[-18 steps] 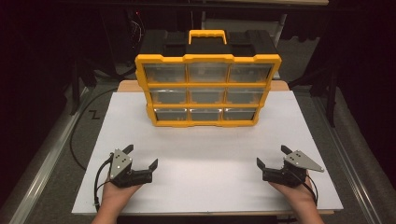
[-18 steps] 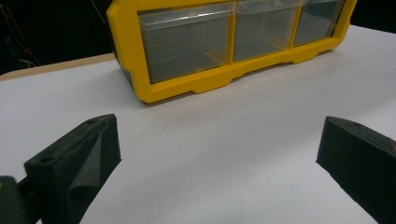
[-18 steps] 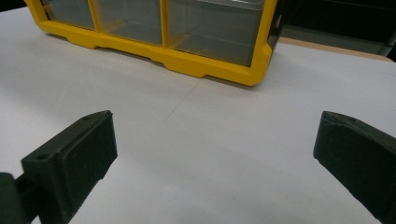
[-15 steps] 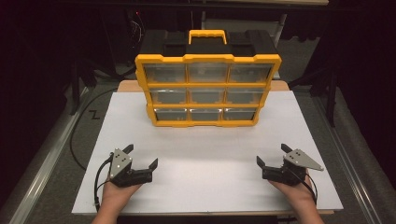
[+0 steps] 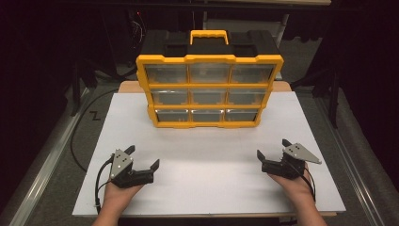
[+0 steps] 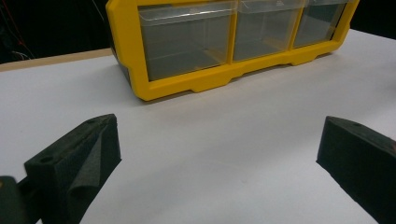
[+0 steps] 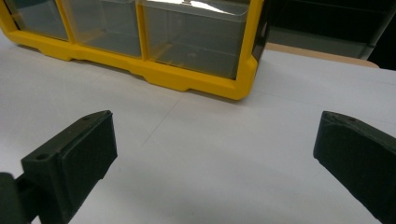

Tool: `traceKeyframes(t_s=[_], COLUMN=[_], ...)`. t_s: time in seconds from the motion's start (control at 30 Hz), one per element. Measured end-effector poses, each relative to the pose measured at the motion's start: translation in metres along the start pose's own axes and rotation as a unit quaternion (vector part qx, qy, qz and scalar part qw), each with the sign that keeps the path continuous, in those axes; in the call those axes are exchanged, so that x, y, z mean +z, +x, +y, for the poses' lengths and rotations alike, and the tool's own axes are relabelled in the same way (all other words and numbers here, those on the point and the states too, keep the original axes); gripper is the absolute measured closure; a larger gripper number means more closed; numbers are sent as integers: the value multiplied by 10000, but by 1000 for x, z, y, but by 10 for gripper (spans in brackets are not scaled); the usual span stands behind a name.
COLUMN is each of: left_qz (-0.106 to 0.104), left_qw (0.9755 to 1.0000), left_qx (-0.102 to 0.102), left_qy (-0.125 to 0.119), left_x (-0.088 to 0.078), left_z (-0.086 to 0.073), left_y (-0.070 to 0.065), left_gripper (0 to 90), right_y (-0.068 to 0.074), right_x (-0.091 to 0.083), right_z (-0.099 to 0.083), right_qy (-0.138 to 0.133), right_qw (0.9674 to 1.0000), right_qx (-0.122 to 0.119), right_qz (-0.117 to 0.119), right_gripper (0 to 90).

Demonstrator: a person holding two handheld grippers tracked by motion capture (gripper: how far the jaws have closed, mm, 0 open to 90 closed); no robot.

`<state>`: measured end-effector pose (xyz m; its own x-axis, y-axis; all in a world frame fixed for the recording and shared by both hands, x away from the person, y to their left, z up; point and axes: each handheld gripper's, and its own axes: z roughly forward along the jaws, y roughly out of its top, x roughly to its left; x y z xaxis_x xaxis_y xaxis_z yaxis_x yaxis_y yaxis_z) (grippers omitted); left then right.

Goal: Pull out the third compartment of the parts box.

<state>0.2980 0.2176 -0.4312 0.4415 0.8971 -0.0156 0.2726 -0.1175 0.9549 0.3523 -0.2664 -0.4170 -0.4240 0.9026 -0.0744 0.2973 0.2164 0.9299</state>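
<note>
The yellow plastic organiser with nine clear drawers [image 5: 209, 89] is standing at twelve o'clock on the white tabletop sheet [image 5: 207, 183]. The left gripper [image 5: 141, 157] at seven o'clock and the right gripper [image 5: 272, 148] at five are resting wide open, holding nothing. A drawer tugged off-centre is probably going to drag the light cabinet forward. Darkness is surrounding the table; a black cable [image 5: 77, 136] is trailing at nine.
</note>
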Motion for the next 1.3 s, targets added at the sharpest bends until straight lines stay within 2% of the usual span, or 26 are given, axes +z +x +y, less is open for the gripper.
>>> traceKeyframes(t_s=[0.27, 0.67, 0.93, 1.1, 1.23, 1.3], left_qz=[52, 145, 163, 185, 195, 188], left_qw=[10000, 9999, 9998, 9997, 9997, 9997], left_qx=[-6, 76, 112, 145, 125, 130], left_qy=[16, 38, 33, -13, -25, -29], left_x=[1, 2, 2, 1, 0, 0], left_z=[0, -1, -1, -1, -1, -1], left_y=[1, 1, 1, 0, 1, 1], left_gripper=[5, 5, 5, 6, 6, 5], right_y=[-6, -18, -20, -16, -16, -17], right_x=[21, 43, 43, 37, 33, 28], right_z=[6, 14, 14, 14, 13, 9], right_qy=[31, 83, 101, 106, 137, 215], right_qw=[10000, 9992, 9989, 9983, 9979, 9968], right_qx=[-6, -27, -75, -328, -403, -549], right_qz=[-69, -390, -447, -469, -488, -532], right_gripper=[10, 10, 10, 10, 10, 10])
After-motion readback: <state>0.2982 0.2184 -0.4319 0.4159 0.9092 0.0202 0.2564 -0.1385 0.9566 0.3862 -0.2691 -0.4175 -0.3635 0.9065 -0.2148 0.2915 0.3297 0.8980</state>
